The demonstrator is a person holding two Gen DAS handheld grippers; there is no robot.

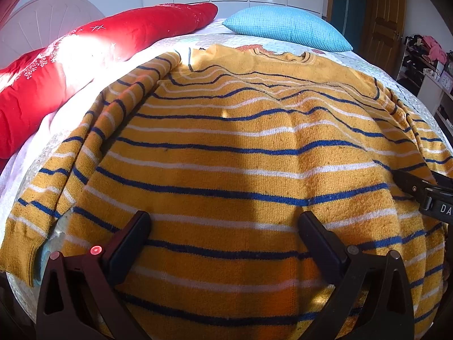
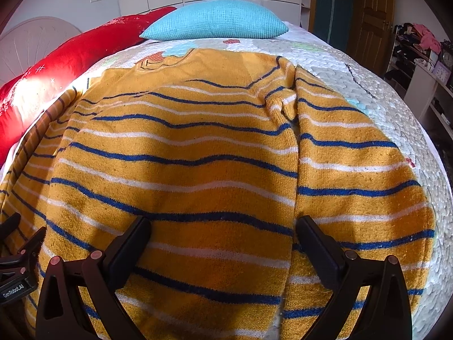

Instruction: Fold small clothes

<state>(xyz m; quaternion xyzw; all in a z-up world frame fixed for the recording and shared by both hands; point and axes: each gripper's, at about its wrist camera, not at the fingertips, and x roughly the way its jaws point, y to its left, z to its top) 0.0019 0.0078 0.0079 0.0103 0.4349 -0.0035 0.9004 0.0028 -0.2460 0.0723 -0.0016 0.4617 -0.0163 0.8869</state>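
Observation:
A mustard-yellow knitted sweater with blue and white stripes lies flat on the bed, neck towards the pillows. It also fills the right wrist view. Its left sleeve and right sleeve lie along the body. My left gripper is open and empty, just above the lower left of the sweater. My right gripper is open and empty above the lower right, by the sleeve seam. The right gripper also shows at the right edge of the left wrist view.
The sweater lies on a white quilted bedspread. A red pillow and a turquoise pillow lie at the head of the bed. A shelf with clothes and clocks stands at the right, by a wooden door.

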